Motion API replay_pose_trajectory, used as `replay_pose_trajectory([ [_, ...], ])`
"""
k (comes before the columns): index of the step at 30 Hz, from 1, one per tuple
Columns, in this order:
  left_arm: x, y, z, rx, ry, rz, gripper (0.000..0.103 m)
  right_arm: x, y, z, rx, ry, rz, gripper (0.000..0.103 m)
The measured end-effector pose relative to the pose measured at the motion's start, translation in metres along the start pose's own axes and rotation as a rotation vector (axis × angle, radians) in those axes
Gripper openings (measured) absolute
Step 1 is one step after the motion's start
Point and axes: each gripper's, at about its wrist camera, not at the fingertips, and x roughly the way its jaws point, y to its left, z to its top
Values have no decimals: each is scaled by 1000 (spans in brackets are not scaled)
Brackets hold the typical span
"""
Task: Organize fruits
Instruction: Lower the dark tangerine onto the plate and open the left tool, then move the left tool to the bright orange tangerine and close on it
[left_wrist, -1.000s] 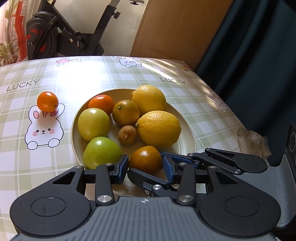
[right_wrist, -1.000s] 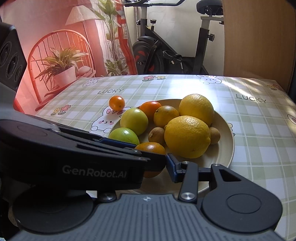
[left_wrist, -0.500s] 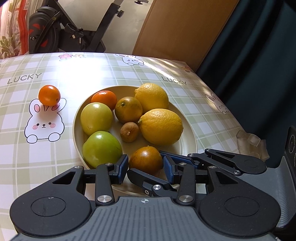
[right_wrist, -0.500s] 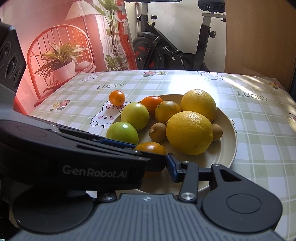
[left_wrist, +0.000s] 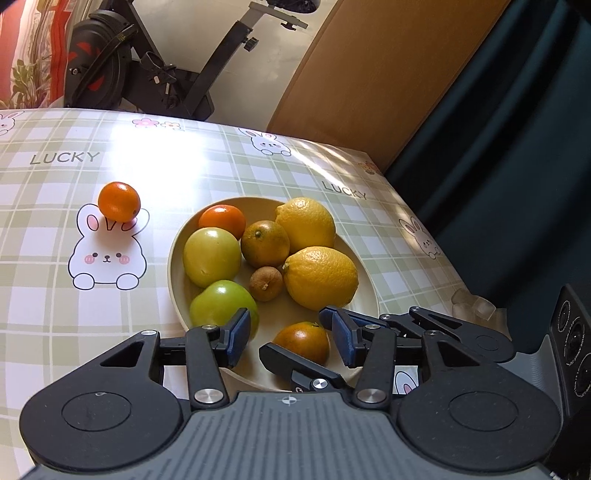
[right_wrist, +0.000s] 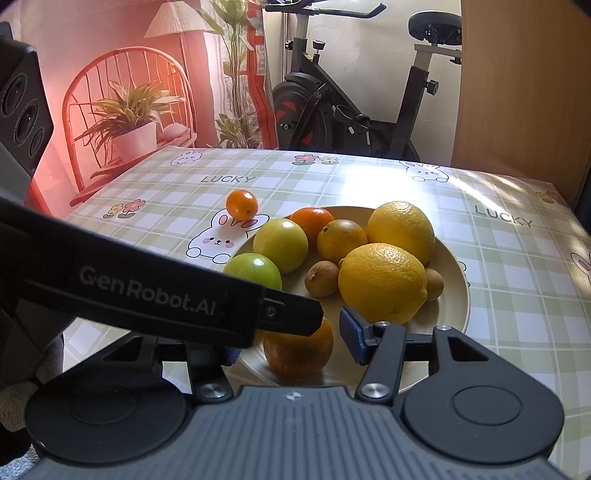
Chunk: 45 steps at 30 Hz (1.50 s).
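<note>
With both the left gripper (left_wrist: 286, 338) and right gripper (right_wrist: 291, 334) just opening, jaws apart around the orange (left_wrist: 302, 341) at the plate's (left_wrist: 177, 258) near rim, each should back away without nudging it.

Bright daylight, sharp focus, fisheye bend at the edges

Strong white glare on the glossy green-checked bench cover (left_wrist: 155, 162), striped with slanting shadow bars toward the right edge (right_wrist: 509, 192); soft shadows under the fruit on the round cream plate (left_wrist: 177, 258); pink-red cast over the wall at left (right_wrist: 92, 44); straight lines bowed near frame borders.
</note>
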Motion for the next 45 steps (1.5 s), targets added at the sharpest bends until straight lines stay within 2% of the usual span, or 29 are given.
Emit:
replay_pose_trajectory([
  [4,-12,8,8,-12,-41,13,51,-3,2,3,-11,-17,7,57],
  [11,-39,42,31,-5,-89,97,51,-1,7,15,-26,-33,29,57],
  [15,-54,67,47,-11,-112,155,51,4,10,30,-36,-53,54,57],
  [20,-59,96,68,-46,-148,184,51,22,14,54,-34,-57,93,57],
  [26,-27,124,84,-130,-109,152,51,56,33,81,-119,-39,127,56],
  [30,-5,133,85,-152,-83,120,51,90,41,91,-179,40,143,56],
  [35,16,142,84,-170,-52,83,51,117,48,98,-241,96,140,56],
  [45,35,157,83,-222,-31,20,51,150,43,114,-239,159,153,53],
])
